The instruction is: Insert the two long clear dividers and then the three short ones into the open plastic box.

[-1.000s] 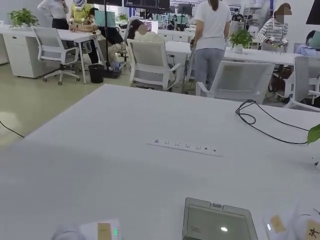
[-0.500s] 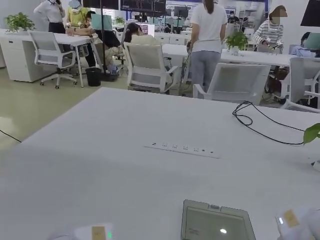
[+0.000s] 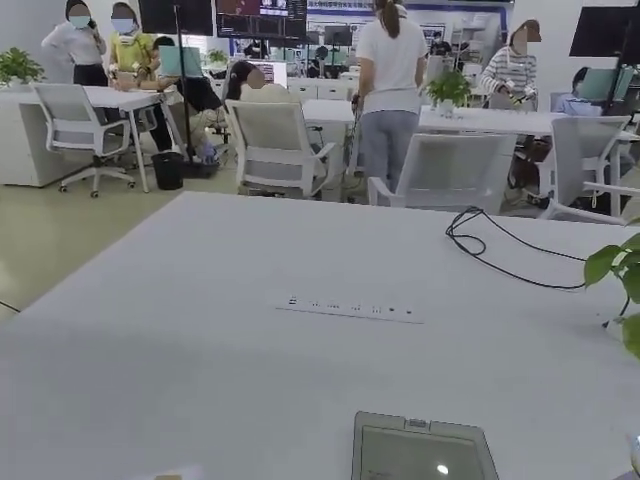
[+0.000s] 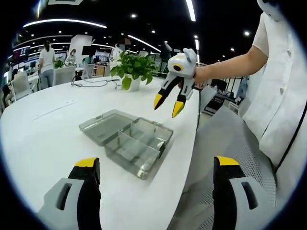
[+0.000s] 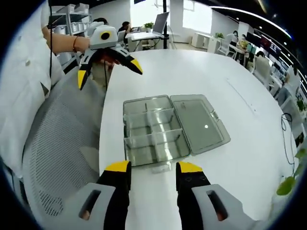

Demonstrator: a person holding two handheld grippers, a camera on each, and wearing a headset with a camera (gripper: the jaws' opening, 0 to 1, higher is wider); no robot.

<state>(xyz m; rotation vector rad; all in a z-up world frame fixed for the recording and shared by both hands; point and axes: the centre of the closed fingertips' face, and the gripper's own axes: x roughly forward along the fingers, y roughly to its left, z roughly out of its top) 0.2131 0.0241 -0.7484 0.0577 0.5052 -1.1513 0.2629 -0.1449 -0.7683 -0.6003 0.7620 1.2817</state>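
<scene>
The clear plastic box (image 5: pixel 151 129) lies open near the table edge, its lid (image 5: pixel 199 122) flat beside it. Clear dividers stand inside and split the box (image 4: pixel 136 143) into compartments. A small clear piece (image 5: pixel 160 167) lies on the table against the box's near wall. My right gripper (image 5: pixel 153 167) hovers open just short of the box, with the clear piece showing between its tips. My left gripper (image 4: pixel 156 163) is wide open and holds nothing. Each gripper shows in the other's view, raised in a hand: the left gripper (image 5: pixel 109 72) and the right gripper (image 4: pixel 167 105), both open. The lid (image 3: pixel 420 450) sits at the head view's bottom edge.
A grey mesh chair (image 5: pixel 57 143) stands at the table edge beside the box. A potted plant (image 4: pixel 134 69) and a black cable (image 3: pixel 500 250) sit at the far side, and a socket strip (image 3: pixel 350 308) is set in the table's middle. People and office chairs (image 3: pixel 275 150) are beyond.
The head camera has tipped up and swung a little; the gripper tops seen at the bottom edge earlier have slid out of the picture. The lid lies where it was.
</scene>
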